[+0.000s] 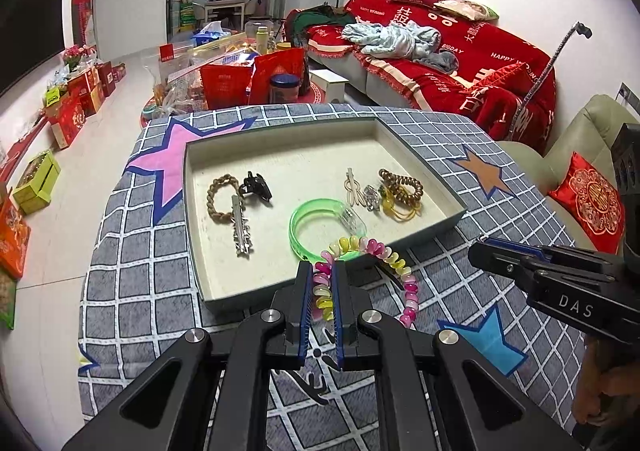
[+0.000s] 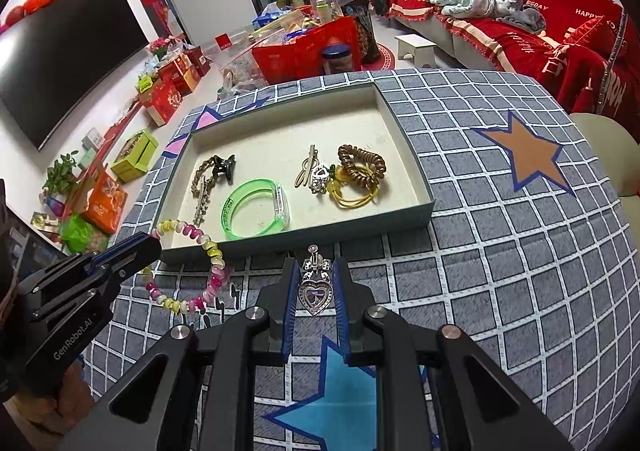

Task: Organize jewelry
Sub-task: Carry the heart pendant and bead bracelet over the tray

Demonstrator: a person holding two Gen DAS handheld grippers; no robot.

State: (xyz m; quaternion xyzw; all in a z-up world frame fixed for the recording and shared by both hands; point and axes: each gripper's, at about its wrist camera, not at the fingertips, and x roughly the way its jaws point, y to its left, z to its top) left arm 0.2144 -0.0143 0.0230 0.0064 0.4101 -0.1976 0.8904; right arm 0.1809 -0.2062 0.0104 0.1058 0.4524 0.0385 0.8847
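- Holding two pieces at once right now: your left claw is pinched on the pink-and-yellow coil bracelet, and your right claw is clamped on a silver heart brooch.
- The coil bracelet looks light and springy. You've only got one side of the loop between the pads, so the rest arcs out free to the right, above the checked cloth of the bench and the near rim of the tray. I'd expect it to wobble and stretch, so go slow.
- The brooch looks small, stiff and shiny, probably slippery metal. It sits upright between the pads, gripped by its sides, its top poking out past the tips. A flat-side grip like that seems right; squeezing the decorative top could bend it, I'd guess.
- Next out is the tray, sitting on the bench just beyond both claws. Inside, nearest you, is a green bangle, rigid-looking plastic.
- Left part of the tray: a silver toothed hair clip, a beaded bracelet and a black claw clip, all touching or overlapping.
- Right part: a bunch of clips and a brown coil tie over yellow elastics, soft stuff that tangles easily.
- There's bare tray floor toward the back if you need a drop spot.
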